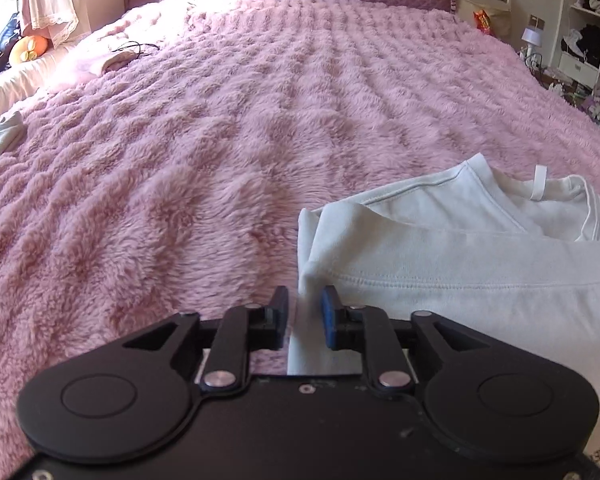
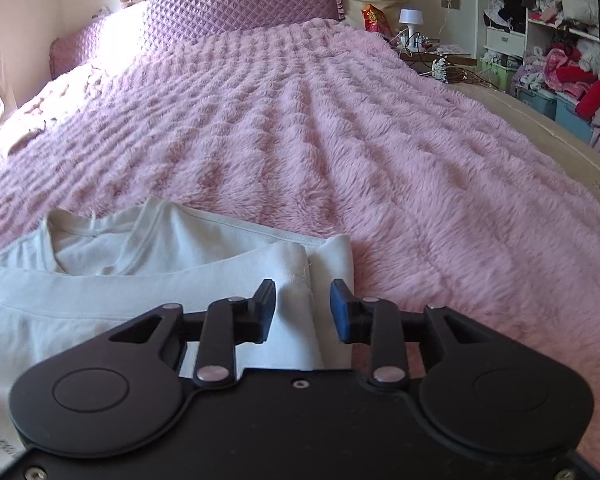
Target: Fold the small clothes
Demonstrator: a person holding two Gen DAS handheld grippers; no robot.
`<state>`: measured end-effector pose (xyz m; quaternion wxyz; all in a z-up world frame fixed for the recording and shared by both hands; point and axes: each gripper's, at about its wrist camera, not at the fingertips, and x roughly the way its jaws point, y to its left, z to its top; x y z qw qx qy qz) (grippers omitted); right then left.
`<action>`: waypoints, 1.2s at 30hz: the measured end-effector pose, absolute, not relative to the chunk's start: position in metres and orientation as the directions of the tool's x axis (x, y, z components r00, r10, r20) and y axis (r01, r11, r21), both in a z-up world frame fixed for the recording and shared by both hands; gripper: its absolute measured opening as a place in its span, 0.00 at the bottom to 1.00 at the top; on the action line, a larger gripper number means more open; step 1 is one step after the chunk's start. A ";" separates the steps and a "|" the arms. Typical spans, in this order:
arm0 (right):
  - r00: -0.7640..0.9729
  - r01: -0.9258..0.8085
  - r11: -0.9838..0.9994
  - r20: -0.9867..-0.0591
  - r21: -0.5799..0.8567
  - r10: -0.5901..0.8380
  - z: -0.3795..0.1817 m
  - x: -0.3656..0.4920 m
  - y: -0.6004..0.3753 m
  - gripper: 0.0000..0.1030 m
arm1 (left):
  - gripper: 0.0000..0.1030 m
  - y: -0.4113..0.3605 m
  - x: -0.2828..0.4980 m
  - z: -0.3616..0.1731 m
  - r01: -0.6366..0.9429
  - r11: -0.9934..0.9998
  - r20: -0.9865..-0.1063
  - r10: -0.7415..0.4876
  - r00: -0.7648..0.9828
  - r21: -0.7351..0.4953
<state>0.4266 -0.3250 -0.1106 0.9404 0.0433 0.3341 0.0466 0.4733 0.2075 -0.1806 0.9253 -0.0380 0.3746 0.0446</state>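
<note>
A white T-shirt (image 1: 460, 248) lies partly folded on the pink fluffy bedspread (image 1: 220, 140), its hem doubled up toward the neckline. My left gripper (image 1: 305, 312) is at the shirt's left edge, jaws a little apart, with a fold of the white cloth standing between them. The same shirt shows in the right wrist view (image 2: 140, 264). My right gripper (image 2: 303, 312) is at the shirt's right edge, jaws open, with the cloth's edge lying between them and not pinched.
The bedspread (image 2: 380, 160) stretches ahead to purple quilted pillows (image 2: 240, 4). A small white garment (image 1: 0, 136) lies at the far left. A nightstand with a lamp (image 2: 410, 20) and cluttered shelves (image 2: 560, 40) stand to the right of the bed.
</note>
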 end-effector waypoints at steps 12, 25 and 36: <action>0.675 -0.095 0.971 -0.702 0.221 0.226 -0.115 0.290 -0.376 0.38 | 0.38 0.248 0.327 -0.174 -0.069 0.960 -0.760 -0.169 0.627 -0.271; 0.674 -0.093 0.967 -0.700 0.237 0.236 -0.109 0.286 -0.371 0.02 | 0.03 0.243 0.301 -0.159 -0.081 0.931 -0.709 -0.212 0.672 -0.355; 0.640 -0.080 0.966 -0.730 0.248 0.240 -0.144 0.289 -0.389 0.00 | 0.12 0.248 0.308 -0.216 -0.082 0.942 -0.783 -0.221 0.582 -0.327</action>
